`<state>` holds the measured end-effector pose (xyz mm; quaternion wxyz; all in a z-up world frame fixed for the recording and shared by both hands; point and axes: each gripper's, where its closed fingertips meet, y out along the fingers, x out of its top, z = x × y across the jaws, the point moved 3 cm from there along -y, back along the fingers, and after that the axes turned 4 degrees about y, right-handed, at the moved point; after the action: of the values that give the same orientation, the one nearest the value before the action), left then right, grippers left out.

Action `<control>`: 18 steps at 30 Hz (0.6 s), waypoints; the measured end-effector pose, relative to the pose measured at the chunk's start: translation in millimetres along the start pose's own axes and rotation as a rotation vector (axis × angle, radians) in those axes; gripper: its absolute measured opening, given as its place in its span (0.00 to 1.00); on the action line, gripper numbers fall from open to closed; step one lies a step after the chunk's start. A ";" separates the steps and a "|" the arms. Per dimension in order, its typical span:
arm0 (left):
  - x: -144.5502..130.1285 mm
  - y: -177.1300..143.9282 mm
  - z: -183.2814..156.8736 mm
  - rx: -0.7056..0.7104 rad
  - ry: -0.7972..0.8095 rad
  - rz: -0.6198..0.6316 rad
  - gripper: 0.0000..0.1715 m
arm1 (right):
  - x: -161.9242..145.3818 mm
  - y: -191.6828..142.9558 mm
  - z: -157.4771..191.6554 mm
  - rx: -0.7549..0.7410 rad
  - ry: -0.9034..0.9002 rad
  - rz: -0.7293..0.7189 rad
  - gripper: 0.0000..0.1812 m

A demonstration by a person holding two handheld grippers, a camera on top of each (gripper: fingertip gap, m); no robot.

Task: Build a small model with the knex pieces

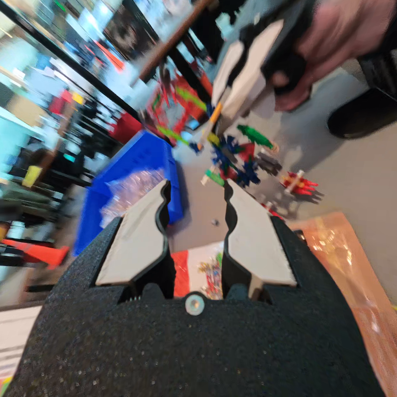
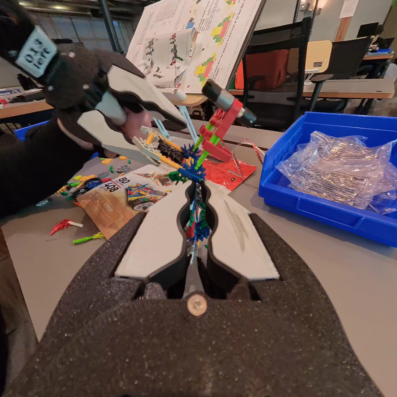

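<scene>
Right gripper (image 2: 196, 189): jaws pinched nearly closed on the rod-and-connector model (image 2: 219, 129), lifted clear over the middle of the worktop (image 2: 300, 279). The hold sits low on a blue hub; the heavy red end leans away above it.

Left gripper (image 2: 171, 145): jaws apart, empty, tips flanking the model's pale grey connectors (image 2: 148, 131).

Risks:
- Your left wrist view is motion-blurred; close at that pace and you may knock the model askew or pop a rod.
- A dropped piece could vanish among the loose parts (image 2: 86, 182) towards the left edge.
</scene>
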<state>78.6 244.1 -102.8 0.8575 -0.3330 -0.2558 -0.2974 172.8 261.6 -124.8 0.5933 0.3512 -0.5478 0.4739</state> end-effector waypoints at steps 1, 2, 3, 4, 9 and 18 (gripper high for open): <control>13.4 -1.9 -1.2 0.038 0.057 -0.026 0.26 | 0.6 -0.5 1.4 0.007 0.000 -0.002 0.01; 22.8 -2.7 -5.4 0.058 0.125 -0.032 0.25 | 0.8 -0.6 2.1 0.007 -0.004 0.000 0.01; 27.6 -2.5 -8.6 0.073 0.175 -0.018 0.23 | 0.9 -0.6 2.4 0.002 -0.011 0.003 0.01; 29.6 -1.7 -11.6 0.072 0.197 -0.001 0.23 | 0.9 -0.5 3.0 0.001 -0.014 0.007 0.02; 36.4 6.7 -15.4 0.148 0.306 0.012 0.11 | 0.3 -0.5 6.3 0.027 -0.023 0.023 0.02; 30.2 16.0 -16.2 0.274 0.506 0.001 0.00 | -10.2 -8.7 -0.5 -0.015 0.042 0.102 0.22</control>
<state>114.3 231.7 -100.7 0.9311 -0.1293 -0.0715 -0.3334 181.7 257.7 -134.0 0.5824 0.3080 -0.5560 0.5068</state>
